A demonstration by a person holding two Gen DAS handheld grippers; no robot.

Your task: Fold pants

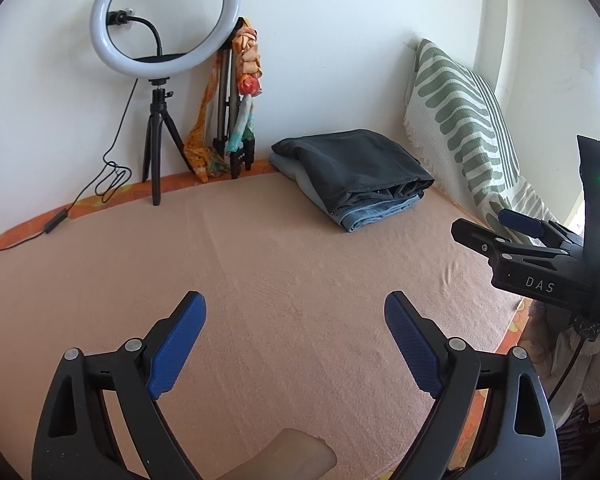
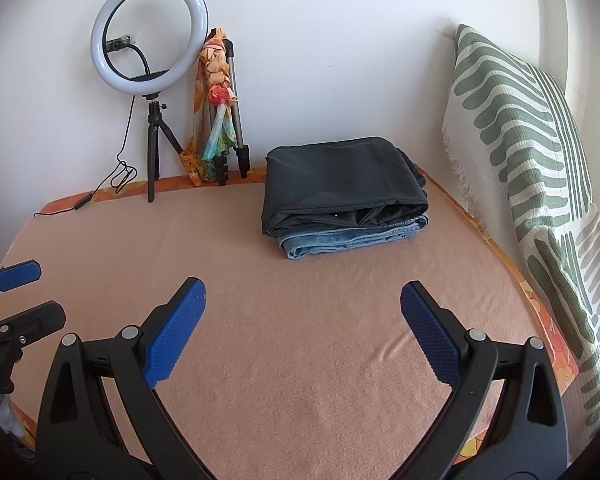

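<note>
- Pants: a folded dark grey pair [image 2: 342, 178] lies on top of a folded blue denim pair [image 2: 352, 238], stacked at the far side of the bed, close to the back wall and just left of the cushion.
- Both stacked pairs are well apart from my two grippers; nothing of mine touches them.
- My left gripper [image 1: 295, 342] hangs over the near part of the peach blanket [image 1: 260, 264], jaws spread wide, with nothing between the blue pads.
- My right gripper [image 2: 302, 338] hangs over the same blanket, jaws also spread wide and holding nothing.
- From the left wrist view, my right gripper shows at the right edge, near the cushion, with a small green light lit on its body.
- From the right wrist view, my left gripper shows at the left edge, its blue pads apart.
- A green and white patterned cushion [image 2: 528, 152] leans against the right wall.
- A ring light [image 2: 150, 32] on a small black tripod stands at the back left, with its cable trailing over the bed's orange edge.
- A folded tripod [image 2: 236, 120] with a colourful scarf [image 2: 218, 96] tied on it leans against the wall beside the ring light.
</note>
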